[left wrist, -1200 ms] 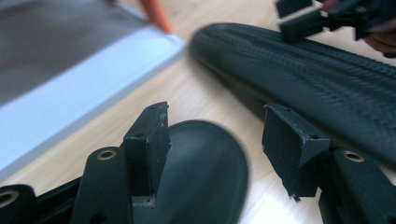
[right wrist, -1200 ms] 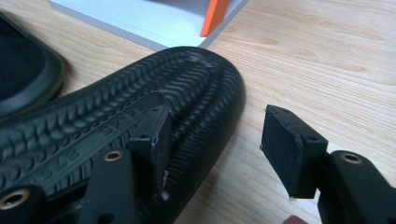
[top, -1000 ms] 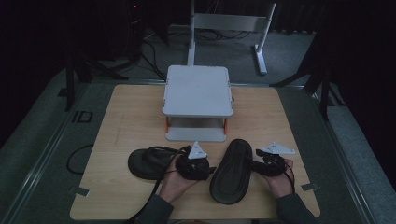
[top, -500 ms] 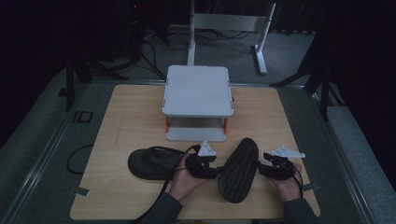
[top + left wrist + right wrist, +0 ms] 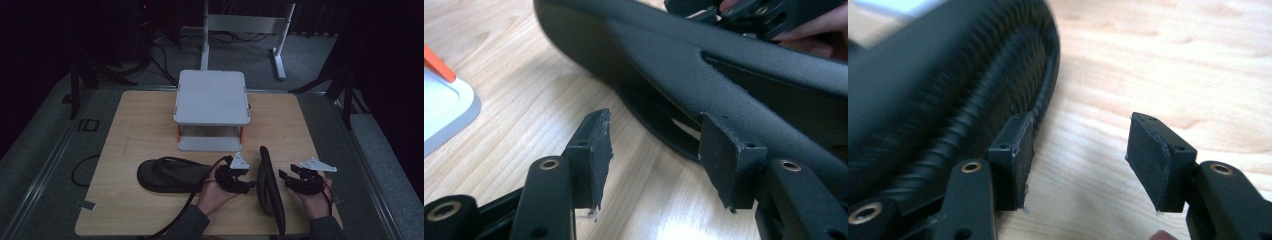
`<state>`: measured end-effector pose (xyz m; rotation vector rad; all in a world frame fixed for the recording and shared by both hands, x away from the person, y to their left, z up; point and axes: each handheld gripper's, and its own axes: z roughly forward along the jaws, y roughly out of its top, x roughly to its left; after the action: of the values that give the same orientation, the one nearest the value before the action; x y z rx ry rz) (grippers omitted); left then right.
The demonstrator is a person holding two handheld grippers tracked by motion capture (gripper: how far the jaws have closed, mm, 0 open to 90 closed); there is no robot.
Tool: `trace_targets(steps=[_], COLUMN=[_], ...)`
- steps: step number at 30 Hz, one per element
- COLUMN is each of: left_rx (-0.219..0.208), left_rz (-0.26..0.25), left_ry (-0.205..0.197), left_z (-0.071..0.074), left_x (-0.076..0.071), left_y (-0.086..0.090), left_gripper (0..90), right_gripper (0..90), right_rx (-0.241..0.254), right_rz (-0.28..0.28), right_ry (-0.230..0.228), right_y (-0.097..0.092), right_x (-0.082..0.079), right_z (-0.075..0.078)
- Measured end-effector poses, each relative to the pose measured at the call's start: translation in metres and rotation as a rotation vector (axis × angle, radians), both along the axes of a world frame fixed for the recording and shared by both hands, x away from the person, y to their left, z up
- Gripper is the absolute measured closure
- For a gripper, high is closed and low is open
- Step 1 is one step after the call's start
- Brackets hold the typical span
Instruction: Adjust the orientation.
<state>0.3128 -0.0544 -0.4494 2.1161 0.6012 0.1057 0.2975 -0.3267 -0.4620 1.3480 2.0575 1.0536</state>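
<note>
Grey two-tier stand (image 5: 211, 97) mid-table (image 5: 140, 130); white frame (image 5: 245, 25) on floor behind.

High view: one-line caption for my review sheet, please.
Left gripper and right gripper, both open, flank a black sandal standing on edge; a second sandal lies flat.

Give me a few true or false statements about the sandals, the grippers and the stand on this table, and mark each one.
1. One black sandal lies flat on the table. True.
2. The other sandal stands on its edge between the two grippers. True.
3. The left hand-held gripper is clamped shut on a strap. False: its jaws are apart with nothing between the pads.
4. The right hand-held gripper is open. True.
5. A sandal rests on top of the grey stand. False: both sandals are on the table.
</note>
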Motion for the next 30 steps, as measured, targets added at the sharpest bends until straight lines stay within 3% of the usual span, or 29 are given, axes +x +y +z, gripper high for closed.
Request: trace_targets(steps=[7, 12, 21, 26, 30], left_rx=[-0.019, -0.032, -0.014, 0.004, 0.02], left_rz=[-0.007, -0.022, -0.05, -0.095, -0.099], left_ry=[-0.011, -0.029, -0.032, -0.048, -0.056], left_z=[0.006, 0.012, 0.011, 0.007, 0.0], left_x=[0.0, 0.0, -0.011, -0.036, -0.046], left_y=[-0.011, -0.024, -0.03, -0.028, -0.028], left_gripper=[45.9, 45.9, 44.6, 41.6, 35.4], right_gripper=[42.9, 42.6, 42.9, 42.9, 42.9], right_rx=[0.002, 0.029, 0.022, 0.025, 0.024], right_rz=[0.013, 0.019, -0.006, -0.024, -0.029], right_ry=[-0.078, -0.108, -0.082, -0.074, -0.073], right_y=[0.001, 0.0, -0.01, -0.015, -0.017], right_x=[-0.007, -0.008, -0.008, -0.01, -0.01], right_z=[0.026, 0.037, 0.031, 0.027, 0.026])
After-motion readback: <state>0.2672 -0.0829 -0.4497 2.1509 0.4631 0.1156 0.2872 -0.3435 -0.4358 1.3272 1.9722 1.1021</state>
